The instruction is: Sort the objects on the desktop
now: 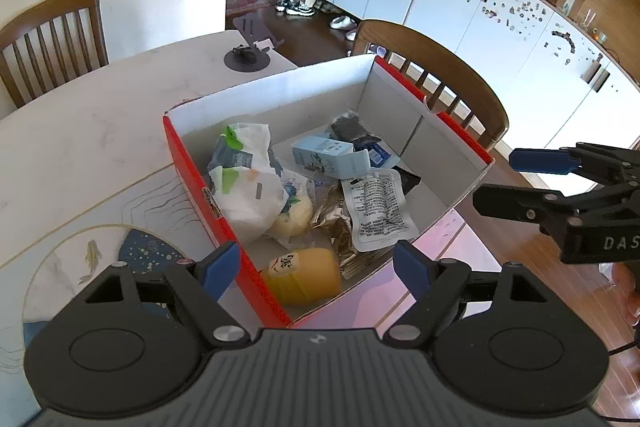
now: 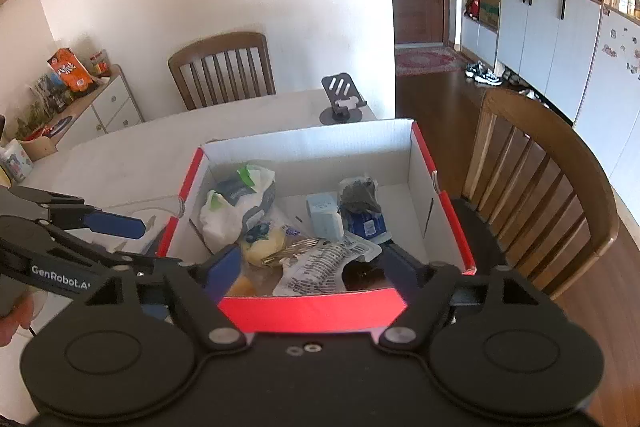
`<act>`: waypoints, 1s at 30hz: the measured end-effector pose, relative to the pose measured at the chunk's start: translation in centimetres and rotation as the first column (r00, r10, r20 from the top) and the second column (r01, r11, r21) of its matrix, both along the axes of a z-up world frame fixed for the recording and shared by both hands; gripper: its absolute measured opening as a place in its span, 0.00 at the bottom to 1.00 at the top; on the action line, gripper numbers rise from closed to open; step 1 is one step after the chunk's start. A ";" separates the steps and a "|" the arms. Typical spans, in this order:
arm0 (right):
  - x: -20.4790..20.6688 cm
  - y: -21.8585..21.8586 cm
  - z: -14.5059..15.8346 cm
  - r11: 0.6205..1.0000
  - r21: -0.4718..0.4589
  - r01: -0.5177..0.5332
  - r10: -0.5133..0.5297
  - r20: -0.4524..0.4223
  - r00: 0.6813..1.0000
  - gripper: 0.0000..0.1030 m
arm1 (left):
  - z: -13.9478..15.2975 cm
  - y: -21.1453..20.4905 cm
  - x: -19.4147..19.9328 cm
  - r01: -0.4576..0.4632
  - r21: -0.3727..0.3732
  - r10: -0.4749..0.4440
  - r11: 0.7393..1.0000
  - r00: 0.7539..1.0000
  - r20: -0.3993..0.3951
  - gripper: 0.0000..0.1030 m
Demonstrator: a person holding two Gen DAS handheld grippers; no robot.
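— At the centre of both views sat the red-sided box [image 1: 188, 163], already holding the sorted things: a white bag [image 1: 248, 187], a pale blue carton [image 1: 328, 157], a printed sachet [image 1: 378, 213] and a yellow bottle [image 1: 304, 277]. Why were both claws empty?

— Likely because the last item had been dropped in. The left gripper [image 1: 316, 269] stood spread at the lower edge, straddling the box's near corner; the right gripper [image 2: 310, 267] was spread too, with nothing pinched, over the near wall.

— And the table [image 1: 100, 131]?

— Only a phone stand [image 1: 250, 45] showed, upper centre.
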State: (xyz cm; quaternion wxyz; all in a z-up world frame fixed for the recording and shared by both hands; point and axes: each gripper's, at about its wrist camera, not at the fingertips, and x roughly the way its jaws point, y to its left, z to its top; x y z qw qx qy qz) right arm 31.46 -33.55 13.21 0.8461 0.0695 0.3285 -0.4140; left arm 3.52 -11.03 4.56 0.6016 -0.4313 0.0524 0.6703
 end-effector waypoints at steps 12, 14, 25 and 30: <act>-0.9 2.5 -0.9 0.996 -0.070 0.046 -0.043 0.044 0.998 0.98 | 0.2 -2.2 1.0 0.096 0.053 -0.094 0.994 0.994 -0.050 0.99; -1.0 2.9 -1.0 0.996 -0.073 0.049 -0.045 0.051 0.998 0.99 | 0.1 -2.6 1.4 0.103 0.054 -0.100 0.993 0.993 -0.056 0.99; -1.2 5.8 -1.2 0.994 -0.108 0.028 -0.021 0.061 0.998 0.99 | 0.2 -5.3 2.1 0.121 0.075 -0.118 0.990 0.992 -0.046 0.99; -1.5 6.3 -1.7 0.995 -0.096 0.035 -0.030 0.059 0.998 0.99 | 0.3 -6.2 2.4 0.147 0.072 -0.143 0.987 0.988 -0.056 0.99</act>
